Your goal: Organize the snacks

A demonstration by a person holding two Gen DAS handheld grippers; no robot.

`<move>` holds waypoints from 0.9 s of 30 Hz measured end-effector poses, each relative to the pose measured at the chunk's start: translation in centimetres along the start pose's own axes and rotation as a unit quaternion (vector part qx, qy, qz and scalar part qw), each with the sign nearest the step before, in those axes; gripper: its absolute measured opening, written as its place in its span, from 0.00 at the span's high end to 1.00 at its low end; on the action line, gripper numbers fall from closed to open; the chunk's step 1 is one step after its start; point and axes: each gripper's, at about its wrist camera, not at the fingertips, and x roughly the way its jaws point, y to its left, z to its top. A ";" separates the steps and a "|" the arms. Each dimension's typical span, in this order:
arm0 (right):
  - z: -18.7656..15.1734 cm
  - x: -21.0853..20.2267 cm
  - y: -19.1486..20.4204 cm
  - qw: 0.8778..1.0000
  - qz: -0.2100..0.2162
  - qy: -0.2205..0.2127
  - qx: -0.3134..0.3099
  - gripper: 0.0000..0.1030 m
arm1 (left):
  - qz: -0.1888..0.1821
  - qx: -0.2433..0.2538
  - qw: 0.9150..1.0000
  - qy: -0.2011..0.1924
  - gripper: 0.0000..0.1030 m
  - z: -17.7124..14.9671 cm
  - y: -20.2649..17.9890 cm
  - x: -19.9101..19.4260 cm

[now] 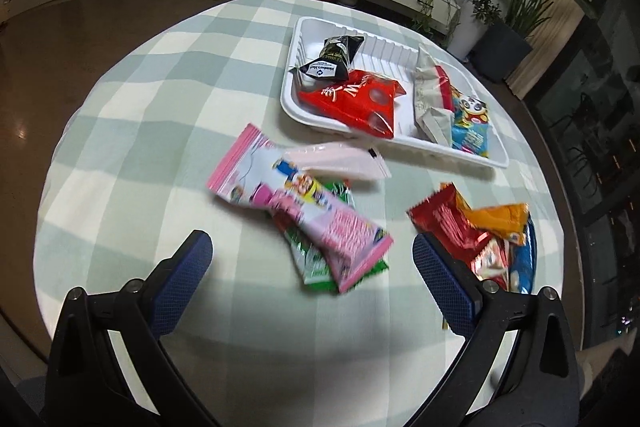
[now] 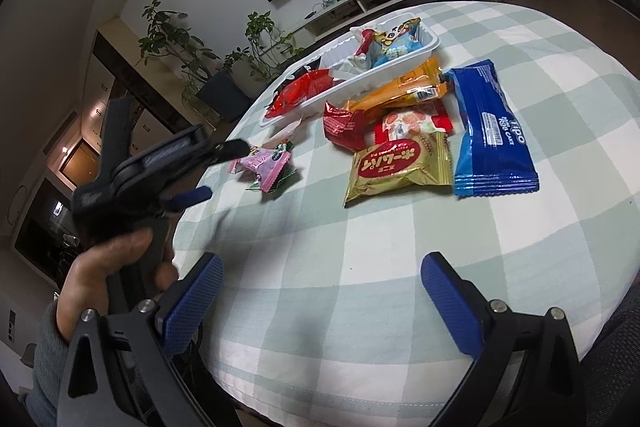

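From the left wrist, the left gripper (image 1: 312, 269) hangs wide open and empty over the pink snack packet (image 1: 298, 207), white tray (image 1: 400, 143) at one o'clock, so closing on it looks next; from the right wrist, the right gripper (image 2: 322, 291) gapes empty, snack pile (image 2: 404, 135) at twelve.

Before you is a round worktop (image 1: 132, 115) covered in a pale green and white checked cloth. On its far side rests a white ribbed plastic tray (image 1: 400, 143), holding several snack packets. Just in front of the tray lies a pale pink flat pouch (image 1: 340, 159), overlapped by a pink cartoon-printed snack packet (image 1: 304, 211) that sits across a green wrapper (image 1: 316, 263). To your right lies a loose cluster: a crumpled red packet (image 2: 342, 127), a long orange packet (image 2: 404, 91), a gold biscuit packet with a red label (image 2: 396, 167) and a long blue wafer packet (image 2: 490, 131).
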 end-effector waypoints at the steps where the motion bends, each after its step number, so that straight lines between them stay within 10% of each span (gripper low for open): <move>1: 0.0 0.0 0.0 1.000 0.000 -0.001 0.000 0.01 | 0.000 -0.002 1.000 0.001 0.04 0.4 0.0 0.5; 20: 0.0 0.0 0.0 1.000 -0.004 -0.008 -0.009 0.07 | -0.039 0.004 0.999 0.027 0.75 1.6 1.5 3.9; 27: 0.0 0.0 0.0 1.000 -0.007 -0.008 -0.014 0.11 | -0.051 0.033 0.998 0.027 0.80 0.7 1.9 2.6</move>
